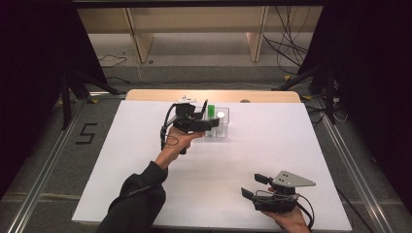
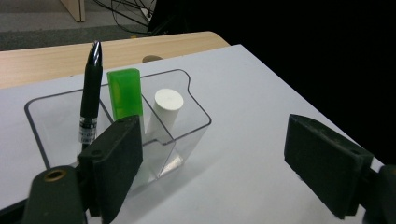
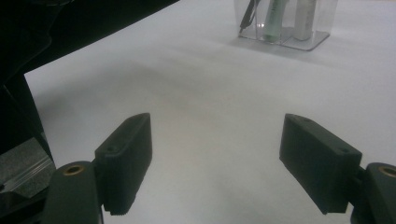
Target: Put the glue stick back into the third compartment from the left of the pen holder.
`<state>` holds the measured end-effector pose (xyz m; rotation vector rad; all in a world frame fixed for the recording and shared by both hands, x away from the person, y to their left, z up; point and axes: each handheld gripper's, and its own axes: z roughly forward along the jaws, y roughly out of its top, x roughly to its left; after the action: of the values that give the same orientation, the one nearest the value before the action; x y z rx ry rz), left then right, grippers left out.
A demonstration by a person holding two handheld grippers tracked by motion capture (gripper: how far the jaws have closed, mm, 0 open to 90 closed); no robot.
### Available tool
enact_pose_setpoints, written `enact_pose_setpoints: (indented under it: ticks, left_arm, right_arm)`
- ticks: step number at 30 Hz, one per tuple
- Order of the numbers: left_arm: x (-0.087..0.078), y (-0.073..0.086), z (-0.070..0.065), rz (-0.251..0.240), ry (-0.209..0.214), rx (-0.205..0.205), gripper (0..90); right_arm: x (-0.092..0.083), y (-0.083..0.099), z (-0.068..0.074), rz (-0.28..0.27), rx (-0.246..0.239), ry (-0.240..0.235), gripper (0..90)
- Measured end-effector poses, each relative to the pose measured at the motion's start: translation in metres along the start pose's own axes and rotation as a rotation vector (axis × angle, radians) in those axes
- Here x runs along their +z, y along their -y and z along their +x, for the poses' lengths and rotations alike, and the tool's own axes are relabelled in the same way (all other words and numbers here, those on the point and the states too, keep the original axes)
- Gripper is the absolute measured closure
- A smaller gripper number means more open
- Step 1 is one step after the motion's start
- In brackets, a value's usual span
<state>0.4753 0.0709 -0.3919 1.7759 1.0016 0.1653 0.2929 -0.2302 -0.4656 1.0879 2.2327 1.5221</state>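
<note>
At the near edge of the white table [image 1: 145,184], on the person's right, the right gripper [image 1: 252,187] rests low in the right hand [image 1: 291,221] with its jaws spread wide and nothing between them; in the right gripper view only bare tabletop lies between its pads [image 3: 126,158].

Farther out, near the middle of the far side, the left gripper [image 1: 206,120] is held in the left hand [image 1: 177,141] just beside a clear holder [image 1: 224,127]. Its jaws stand wide apart and grip nothing; in the left gripper view one pad [image 2: 116,163] sits in front of the holder's near wall.

The holder [image 2: 187,126] has compartments. A black pen [image 2: 90,100] stands upright in the left one, a green block [image 2: 124,92] and a white cylinder [image 2: 163,114] stand in the right part, tilted slightly.

Beyond the holder runs the table's wooden edge [image 1: 160,94].
</note>
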Motion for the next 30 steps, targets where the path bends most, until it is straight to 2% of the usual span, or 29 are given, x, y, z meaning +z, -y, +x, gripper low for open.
enact_pose_setpoints:
  ticks: [4, 8, 18, 24, 28, 30]
  left_arm:
    - [-0.006, 0.010, -0.003, -0.006, 0.024, 0.006, 19.1]
    - [-0.012, 0.019, -0.006, -0.012, 0.036, 0.030, 18.8]
    - [-0.029, 0.039, -0.005, -0.041, 0.064, 0.039, 18.1]
    - [-0.033, 0.048, -0.006, -0.042, 0.065, 0.076, 17.7]
    - [-0.036, 0.058, -0.005, -0.024, 0.093, 0.089, 16.6]
    - [-0.040, 0.063, -0.006, -0.031, 0.105, 0.087, 16.4]
  right_arm:
    - [0.000, 0.000, 0.000, 0.001, 0.001, 0.000, 26.3]
    - [0.000, 0.000, 0.000, 0.002, 0.001, -0.002, 26.3]
    - [0.001, 0.001, -0.001, 0.002, 0.002, -0.011, 26.2]
    - [0.001, 0.001, 0.000, 0.004, 0.000, -0.006, 26.2]
    - [0.000, 0.001, 0.001, 0.003, 0.003, -0.004, 26.2]
    - [0.001, 0.001, 0.002, 0.005, 0.004, -0.002, 26.2]
